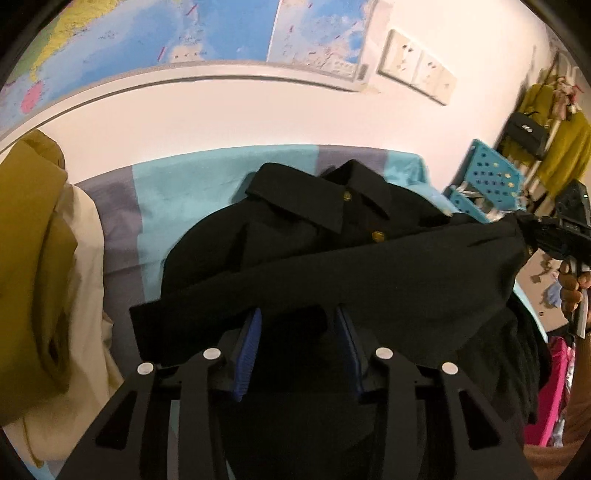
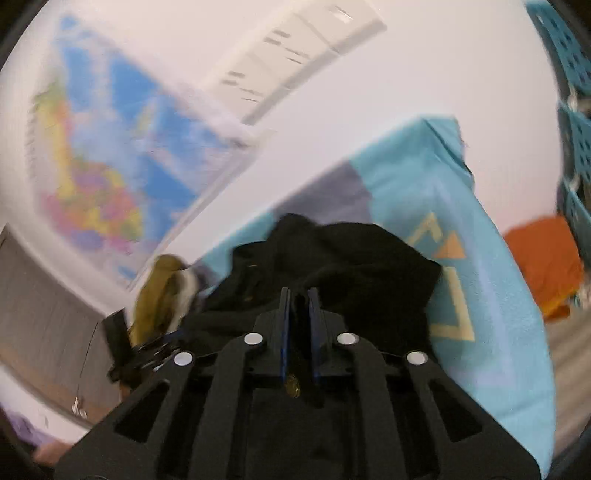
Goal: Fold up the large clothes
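Note:
A large black collared shirt [image 1: 295, 243] with gold buttons lies on a light blue and grey cloth [image 1: 173, 192], collar toward the wall. Its near hem is lifted and stretched between both grippers. My left gripper [image 1: 299, 317] has its blue pads apart with black fabric draped over and between them. My right gripper [image 2: 298, 295] is shut on the shirt's edge [image 2: 332, 258]; a gold button [image 2: 293, 384] shows between its fingers. The right gripper also shows in the left wrist view [image 1: 554, 232] at the far right, holding the stretched hem.
An olive and cream garment pile [image 1: 40, 251] lies to the left. Blue perforated baskets [image 1: 487, 177] stand at the right, with hanging yellow clothes [image 1: 554, 147] behind. An orange cloth [image 2: 543, 266] lies beyond the table's right edge. A map [image 1: 147, 33] hangs on the wall.

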`<control>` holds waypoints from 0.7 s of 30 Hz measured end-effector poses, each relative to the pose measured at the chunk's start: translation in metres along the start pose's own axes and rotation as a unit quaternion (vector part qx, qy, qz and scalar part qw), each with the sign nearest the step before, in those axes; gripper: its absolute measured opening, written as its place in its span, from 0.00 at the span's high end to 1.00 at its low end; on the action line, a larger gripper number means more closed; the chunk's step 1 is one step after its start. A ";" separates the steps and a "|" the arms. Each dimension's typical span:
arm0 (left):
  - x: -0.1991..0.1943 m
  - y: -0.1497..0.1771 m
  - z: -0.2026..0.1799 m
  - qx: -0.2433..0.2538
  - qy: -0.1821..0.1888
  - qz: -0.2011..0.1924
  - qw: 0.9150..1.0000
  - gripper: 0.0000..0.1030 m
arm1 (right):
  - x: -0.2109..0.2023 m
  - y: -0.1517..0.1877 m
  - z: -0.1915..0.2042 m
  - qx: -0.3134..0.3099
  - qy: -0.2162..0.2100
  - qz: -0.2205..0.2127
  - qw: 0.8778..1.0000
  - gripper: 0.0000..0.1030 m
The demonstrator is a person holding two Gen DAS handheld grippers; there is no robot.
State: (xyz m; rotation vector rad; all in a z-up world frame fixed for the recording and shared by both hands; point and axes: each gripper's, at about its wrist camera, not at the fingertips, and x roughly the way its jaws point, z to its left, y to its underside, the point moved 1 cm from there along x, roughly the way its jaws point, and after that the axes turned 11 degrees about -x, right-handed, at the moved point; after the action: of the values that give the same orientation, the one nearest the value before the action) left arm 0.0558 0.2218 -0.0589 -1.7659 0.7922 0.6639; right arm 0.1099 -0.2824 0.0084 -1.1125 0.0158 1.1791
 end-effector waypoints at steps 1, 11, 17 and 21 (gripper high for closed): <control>0.004 -0.002 0.001 -0.005 -0.003 0.003 1.000 0.63 | 0.009 -0.003 -0.004 0.006 0.008 0.005 1.000 0.66; 0.005 -0.008 0.011 -0.022 0.000 0.001 1.000 0.58 | 0.022 0.017 0.016 -0.079 0.059 0.021 0.995 0.31; 0.003 -0.010 0.008 -0.022 -0.004 -0.013 1.000 0.69 | 0.019 0.012 0.022 -0.120 0.084 0.006 0.989 0.84; 0.005 -0.014 0.007 -0.026 0.002 -0.013 1.000 0.73 | 0.016 -0.003 0.013 -0.104 0.090 -0.027 0.990 0.84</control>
State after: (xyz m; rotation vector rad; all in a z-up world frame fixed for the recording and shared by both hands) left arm 0.0694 0.2308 -0.0572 -1.8226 0.7583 0.6698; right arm 0.1122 -0.2614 0.0085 -1.3938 0.0025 1.0458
